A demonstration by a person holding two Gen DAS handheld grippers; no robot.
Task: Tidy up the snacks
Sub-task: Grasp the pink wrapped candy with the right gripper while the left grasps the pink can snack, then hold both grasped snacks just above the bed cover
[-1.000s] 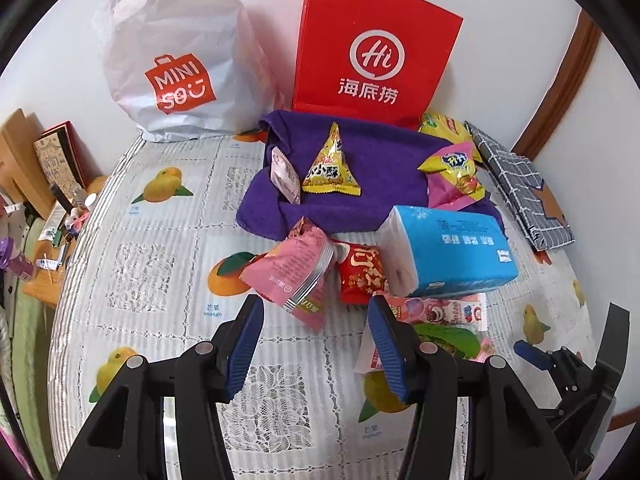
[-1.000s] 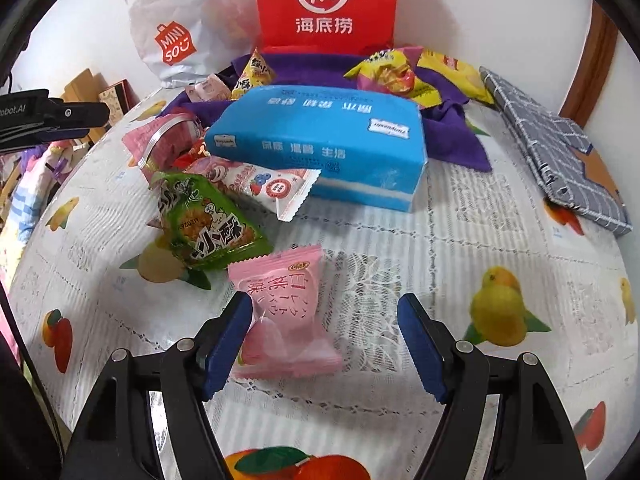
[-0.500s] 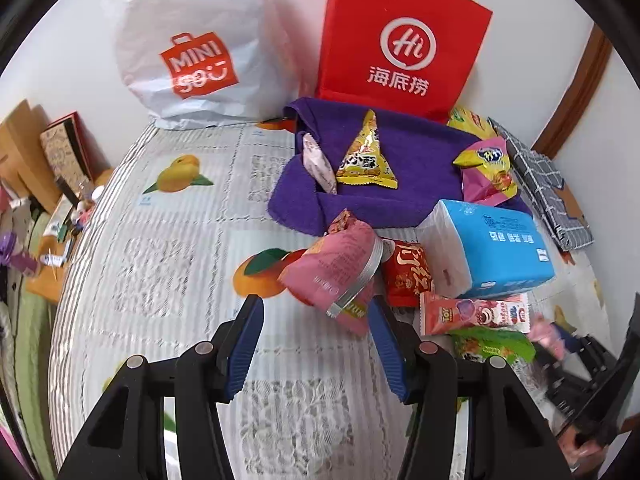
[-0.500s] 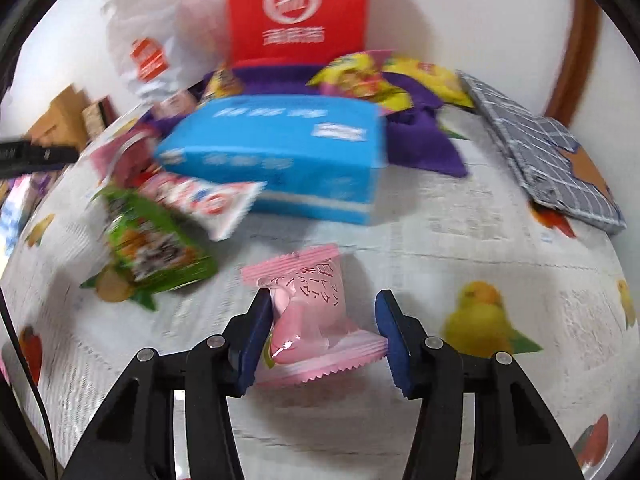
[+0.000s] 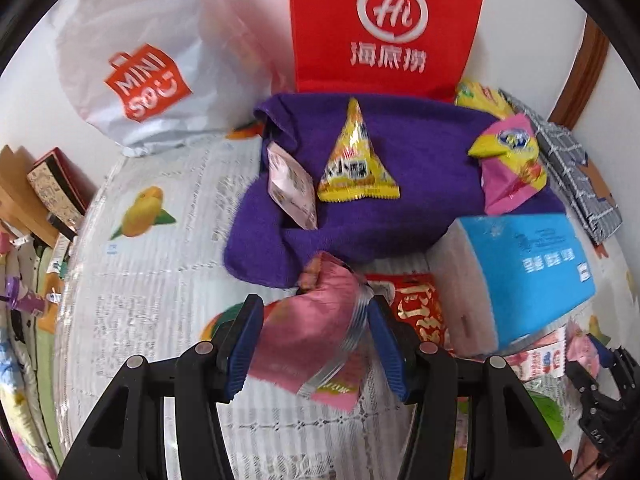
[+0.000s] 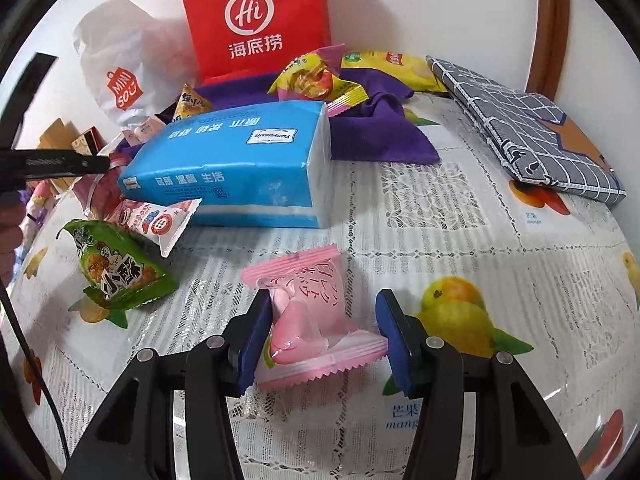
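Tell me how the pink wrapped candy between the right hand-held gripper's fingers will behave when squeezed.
The pink candy packet looks puffy, so its film will probably crumple first. The glossy wrapper may slip. It seems light and may slide on the tablecloth.

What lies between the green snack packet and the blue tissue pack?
In the right wrist view, a white-and-red snack packet lies between the green snack packet and the blue tissue pack, its far end against the pack.

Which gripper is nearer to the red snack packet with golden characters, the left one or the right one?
Left. The left gripper straddles a pink snack bag lying right beside the red packet. The right gripper is around a pink candy, farther off, past the blue tissue pack.
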